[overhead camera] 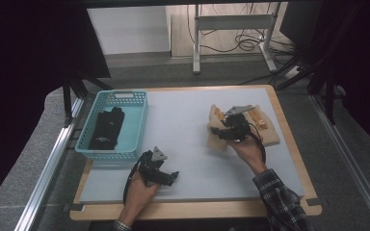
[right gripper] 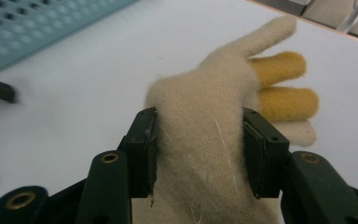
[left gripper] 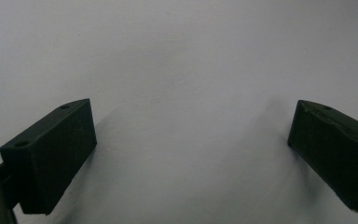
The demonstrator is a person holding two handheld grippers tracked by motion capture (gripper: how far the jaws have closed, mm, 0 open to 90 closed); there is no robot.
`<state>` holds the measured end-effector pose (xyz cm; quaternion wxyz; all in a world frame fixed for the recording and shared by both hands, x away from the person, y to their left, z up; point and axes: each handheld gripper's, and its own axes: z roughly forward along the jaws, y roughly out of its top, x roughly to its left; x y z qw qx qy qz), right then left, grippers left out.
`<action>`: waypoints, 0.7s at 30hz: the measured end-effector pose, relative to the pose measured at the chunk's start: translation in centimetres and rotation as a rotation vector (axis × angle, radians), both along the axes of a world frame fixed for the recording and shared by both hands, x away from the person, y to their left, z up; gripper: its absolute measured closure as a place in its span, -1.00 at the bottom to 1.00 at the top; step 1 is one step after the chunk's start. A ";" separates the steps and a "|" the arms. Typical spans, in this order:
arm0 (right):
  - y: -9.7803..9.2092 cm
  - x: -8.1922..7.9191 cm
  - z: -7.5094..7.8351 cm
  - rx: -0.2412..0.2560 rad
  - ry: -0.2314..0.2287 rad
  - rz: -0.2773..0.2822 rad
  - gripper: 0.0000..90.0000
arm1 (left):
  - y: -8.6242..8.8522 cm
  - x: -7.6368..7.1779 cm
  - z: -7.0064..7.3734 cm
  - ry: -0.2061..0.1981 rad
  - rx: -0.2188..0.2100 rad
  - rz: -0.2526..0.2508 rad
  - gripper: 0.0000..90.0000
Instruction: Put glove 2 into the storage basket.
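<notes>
A cream knitted glove [right gripper: 214,88] with yellow fingers lies on the white mat, and my right gripper [right gripper: 199,154] is shut on its cuff part, one jaw pressed to each side. In the high view this glove [overhead camera: 215,141] is at the right of the mat, under my right gripper [overhead camera: 221,133]. A second cream glove [overhead camera: 268,131] lies just to the right of it. My left gripper [overhead camera: 174,177] rests low near the front of the mat. Its jaws stand wide apart over bare mat [left gripper: 191,70], so my left gripper [left gripper: 191,154] is open with nothing between its fingers.
A teal plastic basket [overhead camera: 140,126] stands at the left of the mat with black gloves [overhead camera: 107,127] inside; its wall [right gripper: 37,28] is at the upper left of the right gripper view. The wooden table edge [overhead camera: 192,209] runs along the front. Table legs and cables lie beyond.
</notes>
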<state>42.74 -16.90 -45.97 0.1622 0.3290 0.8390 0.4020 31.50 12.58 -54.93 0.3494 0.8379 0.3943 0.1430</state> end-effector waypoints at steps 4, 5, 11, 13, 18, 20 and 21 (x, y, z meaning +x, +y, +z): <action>1.3 -2.4 0.6 0.022 0.006 0.038 0.09 | 0.0 0.0 0.0 -0.003 0.006 -0.006 -0.98; 1.6 -2.9 0.5 0.020 0.008 0.046 0.09 | 0.0 0.0 0.0 -0.002 0.005 -0.005 -0.98; 3.5 -5.2 -2.0 -0.013 0.037 0.086 0.04 | 0.0 0.0 0.0 -0.002 0.002 -0.001 -0.98; 3.8 -5.6 -3.0 -0.019 0.051 0.093 -0.03 | 0.0 0.0 0.0 -0.003 0.003 -0.004 -0.98; 3.5 -5.6 -3.7 0.007 0.073 0.091 -0.26 | 0.0 0.0 0.0 -0.002 0.003 -0.004 -0.98; 2.9 -5.3 -3.3 0.008 0.066 0.079 -0.29 | 0.0 0.0 0.0 -0.002 0.003 -0.005 -0.98; 2.4 -5.1 -3.0 0.007 0.057 0.070 -0.30 | 0.0 0.0 0.0 -0.002 0.003 -0.005 -0.98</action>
